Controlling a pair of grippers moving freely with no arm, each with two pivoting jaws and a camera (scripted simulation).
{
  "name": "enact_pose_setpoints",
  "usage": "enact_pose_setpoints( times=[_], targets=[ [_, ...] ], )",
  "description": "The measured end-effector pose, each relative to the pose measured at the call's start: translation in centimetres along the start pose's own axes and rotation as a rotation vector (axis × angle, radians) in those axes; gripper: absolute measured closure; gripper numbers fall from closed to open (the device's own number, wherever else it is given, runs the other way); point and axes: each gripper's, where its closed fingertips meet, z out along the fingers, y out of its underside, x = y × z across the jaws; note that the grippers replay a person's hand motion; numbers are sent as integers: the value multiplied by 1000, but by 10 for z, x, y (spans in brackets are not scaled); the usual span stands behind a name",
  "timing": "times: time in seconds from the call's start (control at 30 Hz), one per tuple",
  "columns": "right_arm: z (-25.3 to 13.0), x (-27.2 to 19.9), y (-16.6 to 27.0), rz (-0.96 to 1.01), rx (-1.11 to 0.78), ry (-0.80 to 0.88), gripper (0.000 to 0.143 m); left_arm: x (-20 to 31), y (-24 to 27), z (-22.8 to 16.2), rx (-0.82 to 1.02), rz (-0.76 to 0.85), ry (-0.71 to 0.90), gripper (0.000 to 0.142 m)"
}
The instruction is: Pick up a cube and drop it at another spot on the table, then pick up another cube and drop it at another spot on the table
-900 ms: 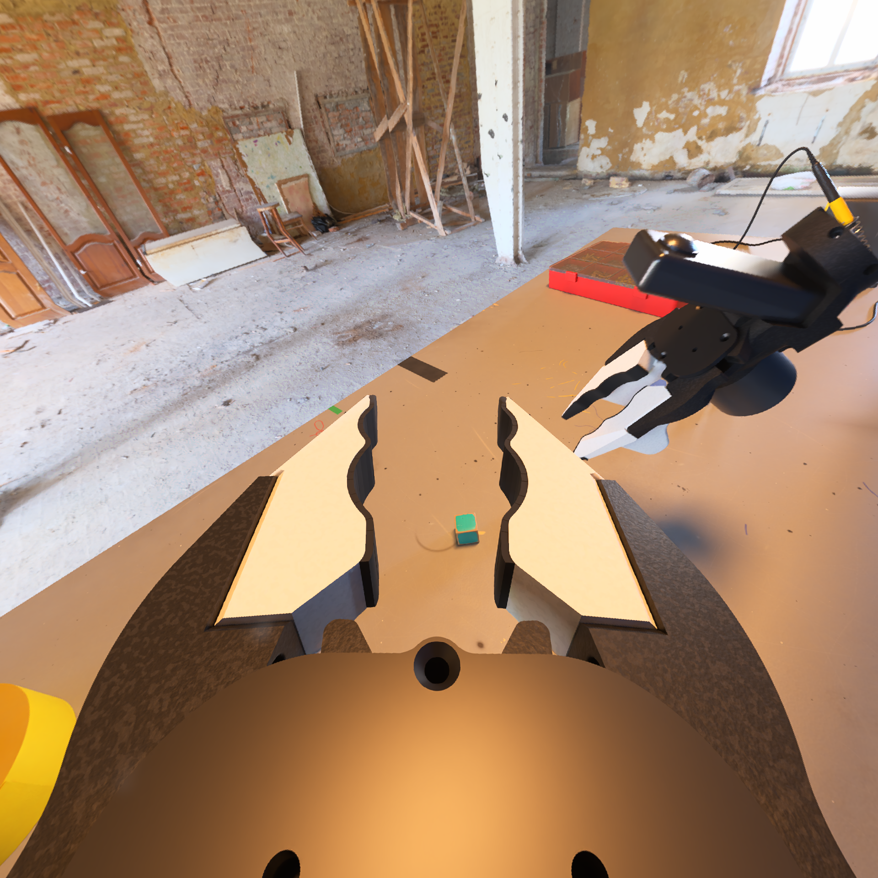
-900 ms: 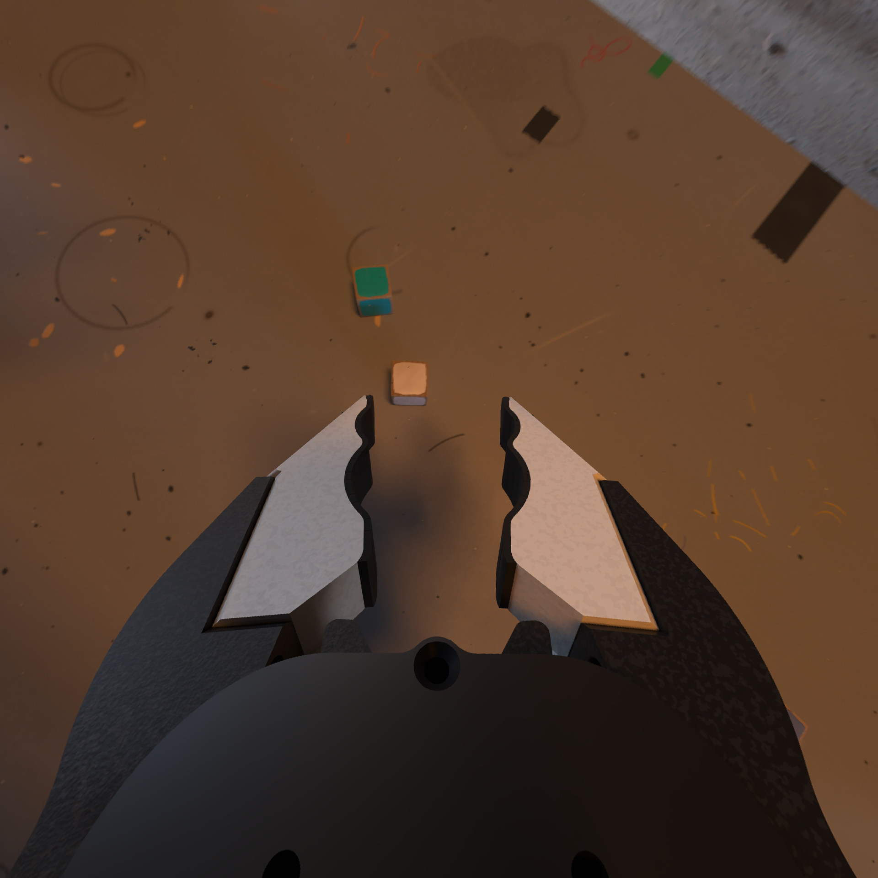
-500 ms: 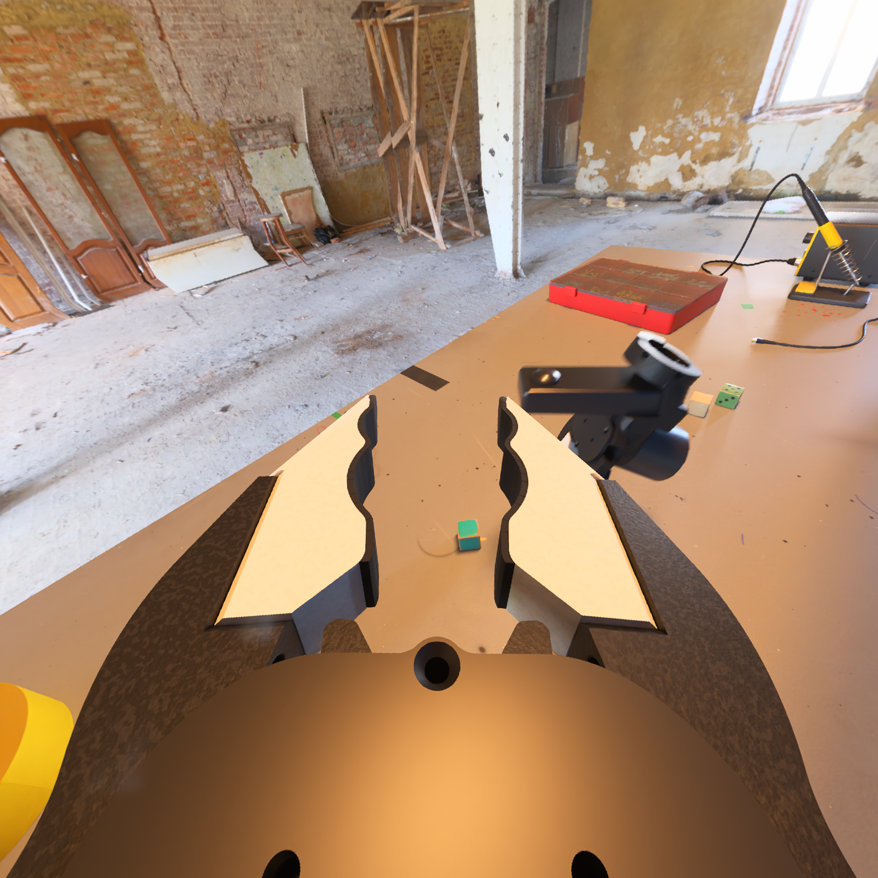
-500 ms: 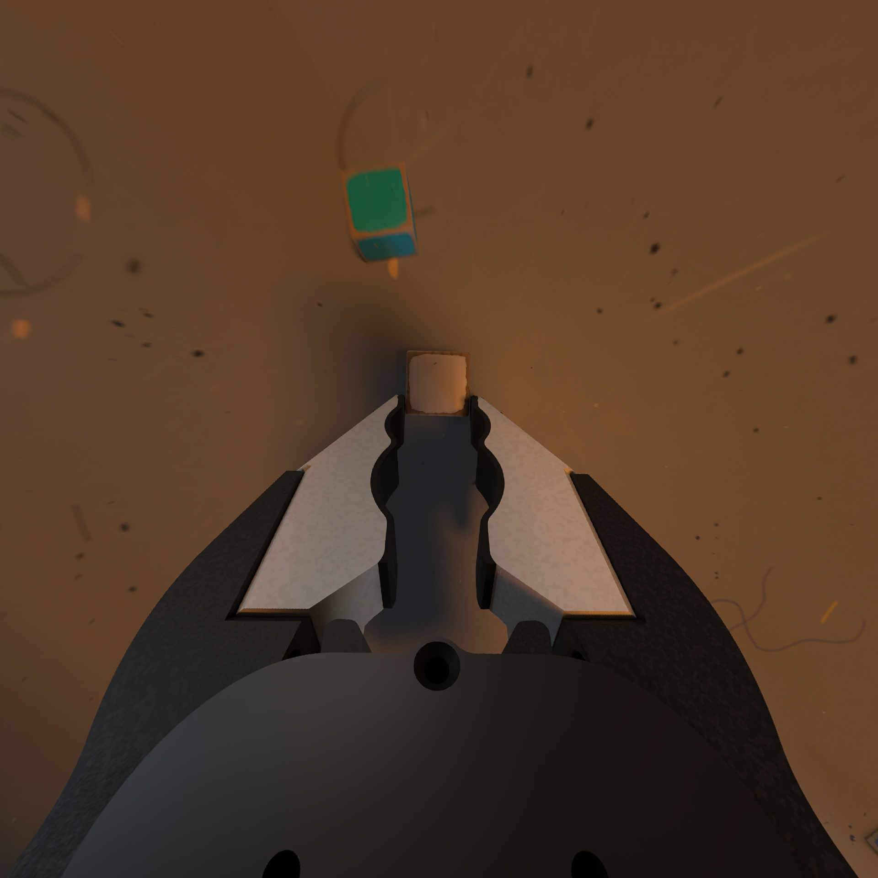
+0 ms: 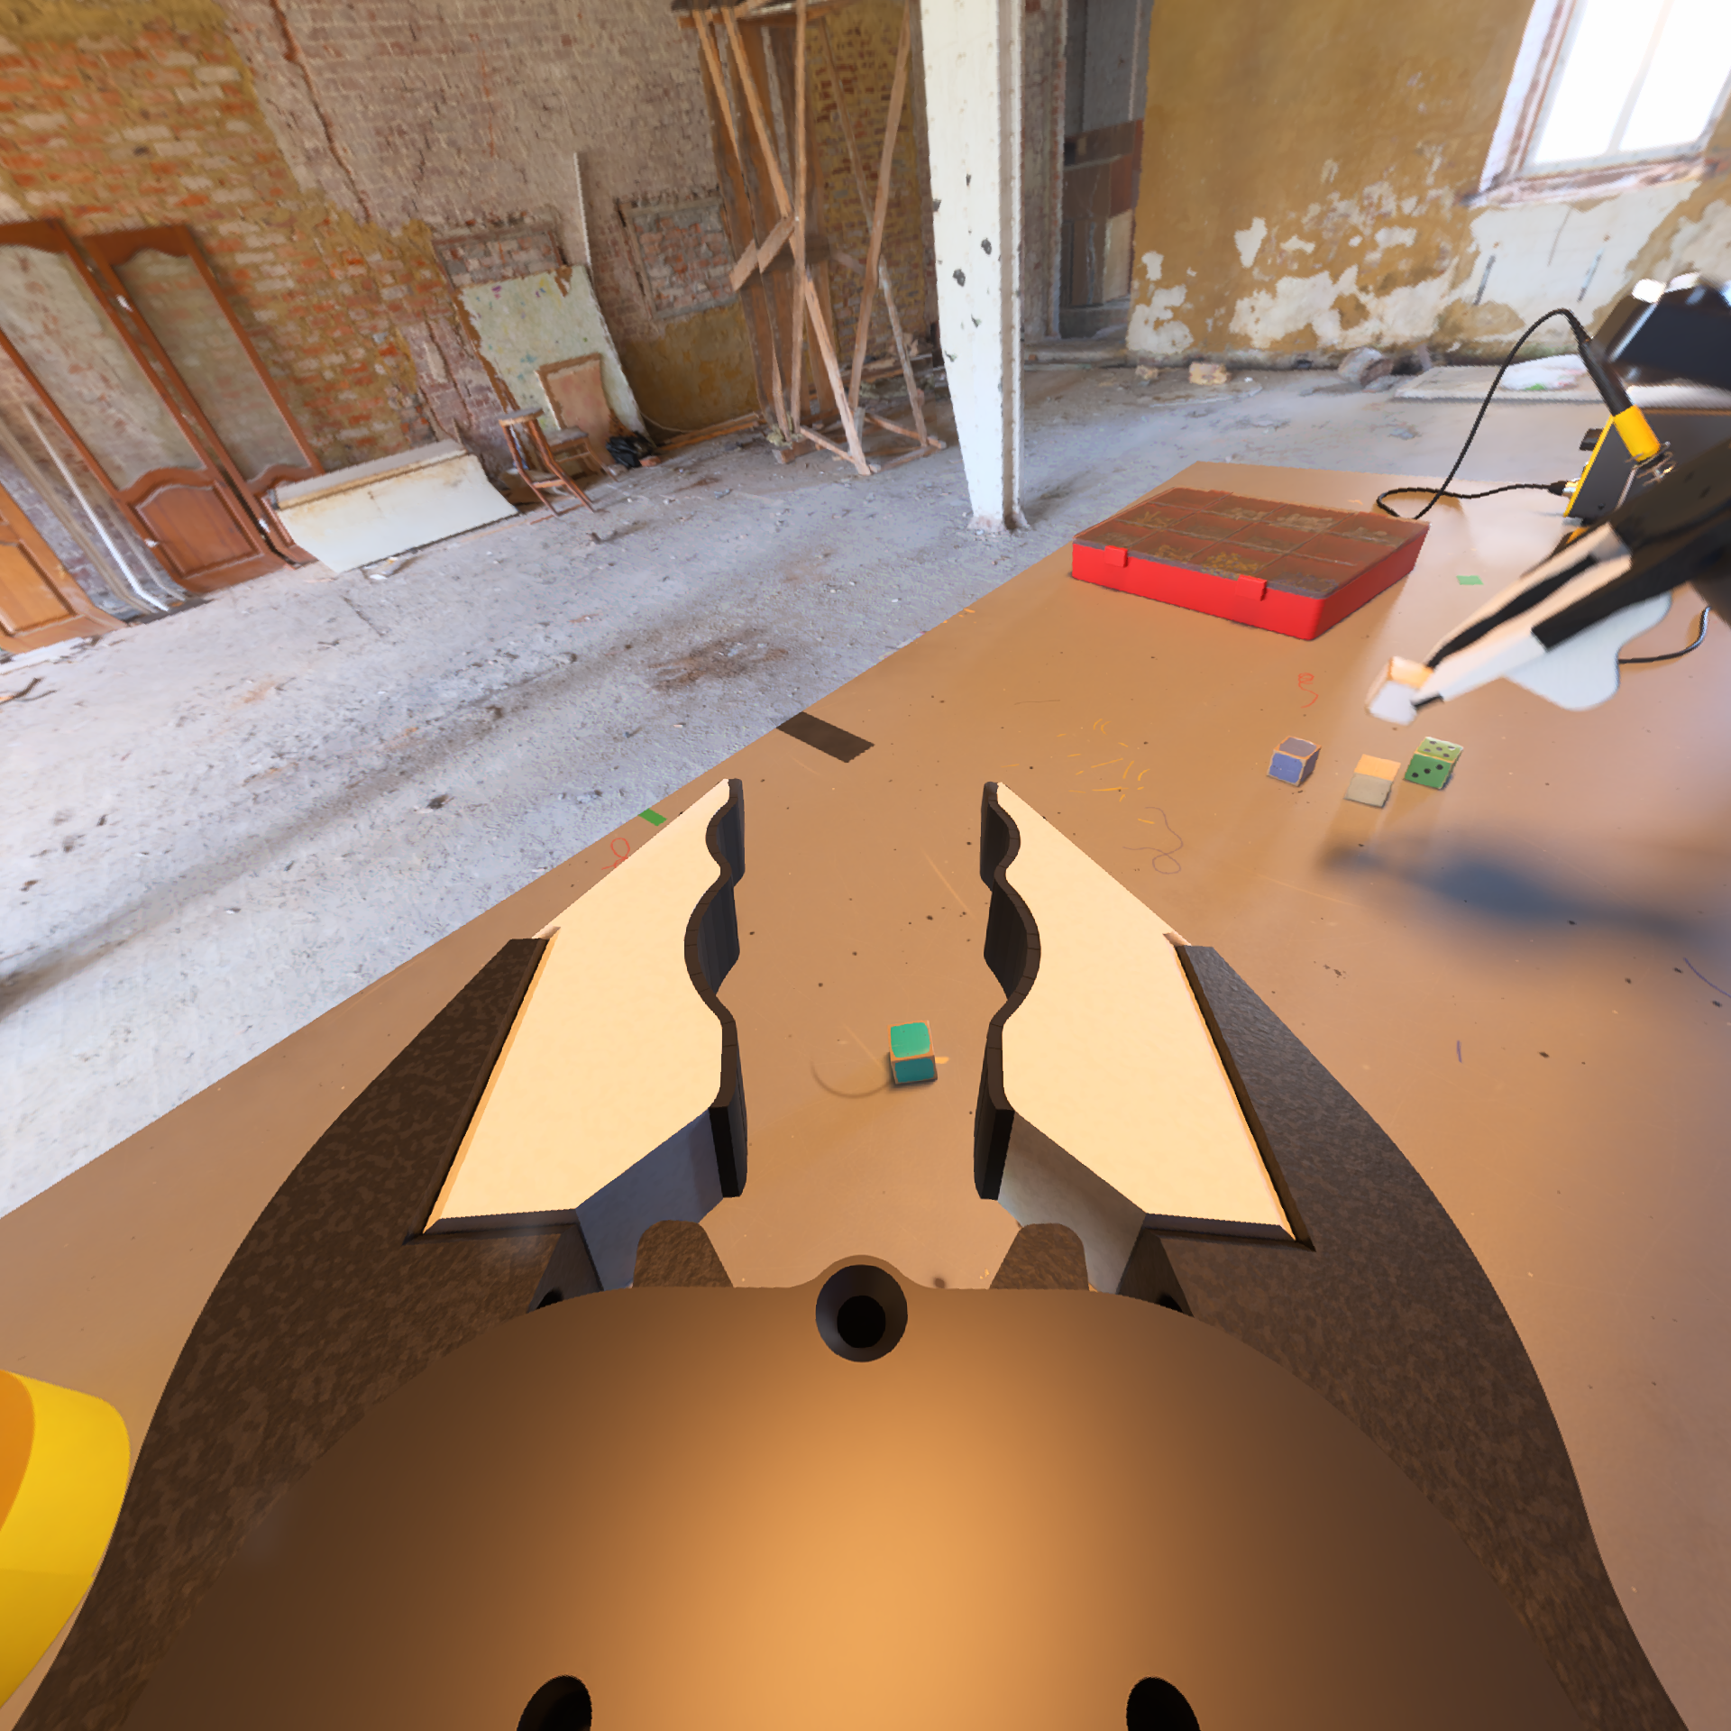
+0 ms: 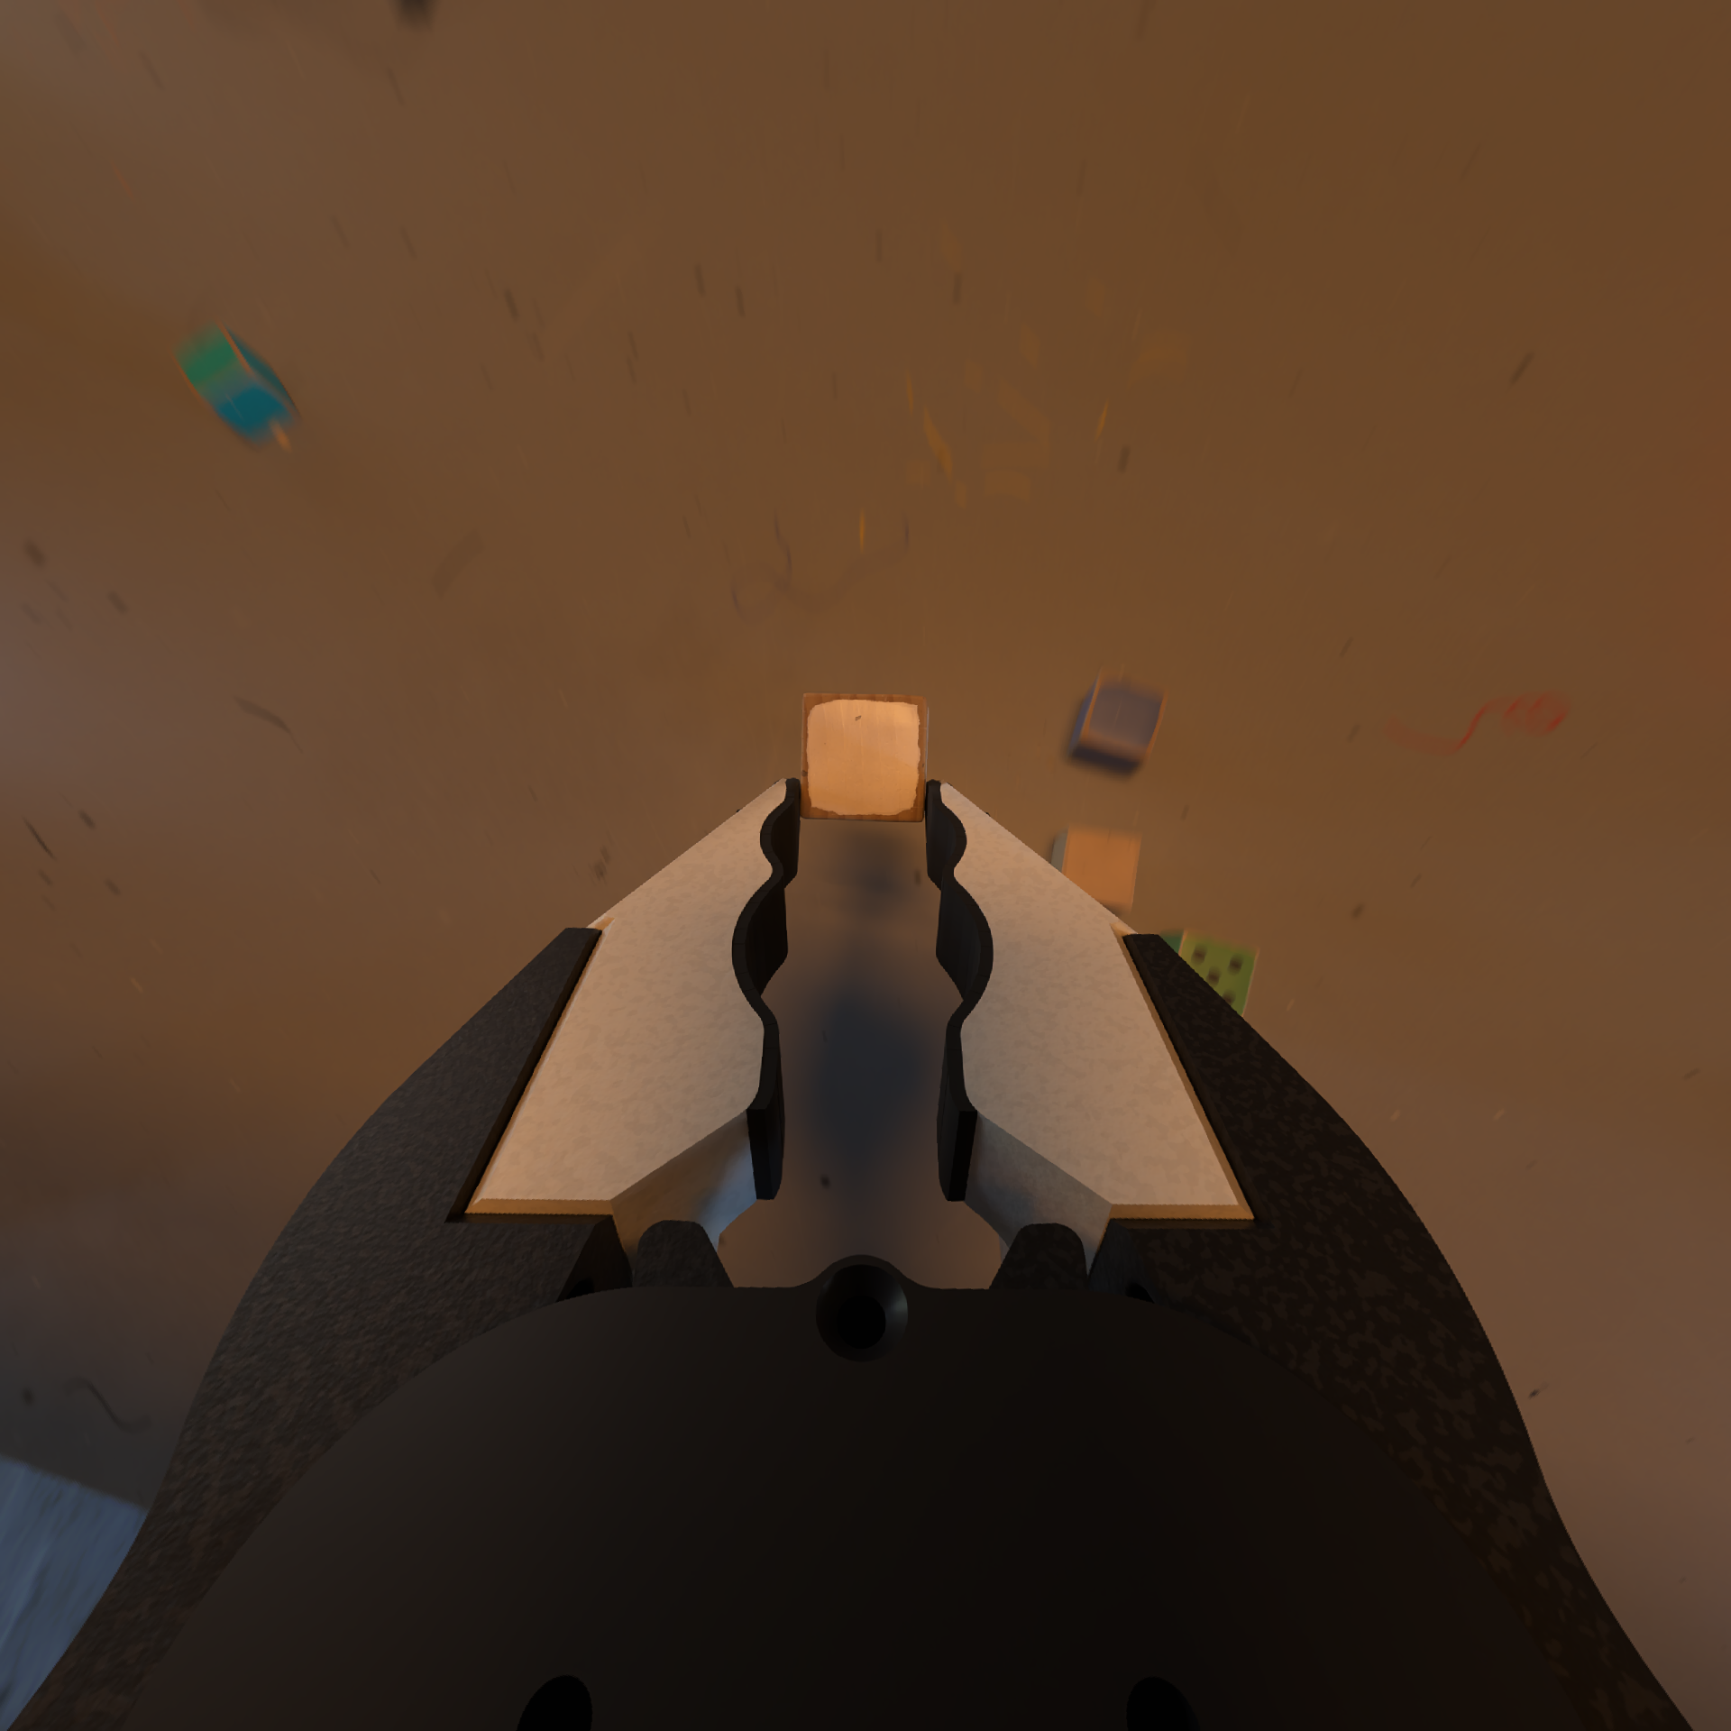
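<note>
Brown worktop (image 5: 1218, 1077) under everything, red case (image 5: 1246, 560) at the far edge. My left tool (image 5: 862, 796) hangs wide open, holding nothing, green cube (image 5: 911, 1052) below it. Right tool (image 6: 860, 785) is pinching a pale cube (image 6: 862, 757) at its tips, up off the worktop.

From my left wrist view everything is bright and crisp: daylight pours in from the window (image 5: 1620, 84) at one o'clock, warming the table (image 5: 1218, 1077). A soft blurred shadow (image 5: 1517, 885) lies at three o'clock, and the right gripper (image 5: 1405, 688) above it is motion-smeared. Straight lines bow toward the edges. My right wrist view is dim and amber; the teal cube (image 6: 239, 384) at ten o'clock and the specks are streaked, while the pale cube (image 6: 862, 757) stays sharp and glowing.
</note>
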Motion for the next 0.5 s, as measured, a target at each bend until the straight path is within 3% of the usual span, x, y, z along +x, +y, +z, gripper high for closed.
enact_pose_setpoints(
  times=[0.13,0.23,0.27,0.3,0.4,0.5],
  targets=[
    [35,16,63,22,-173,8,116,4,3,4,-18,6,6,92],
    [41,22,72,84,-193,8,115,6,4,4,-22,9,6,91],
    [36,25,66,84,-186,46,99,6,4,4,-21,9,6,91],
    [27,26,54,63,-151,97,92,5,3,4,-18,9,6,91],
    [-11,6,-2,-41,48,214,93,4,2,4,-11,4,2,92],
    [-32,-58,-65,-210,266,184,95,4,3,5,-17,4,2,91]
  ],
)
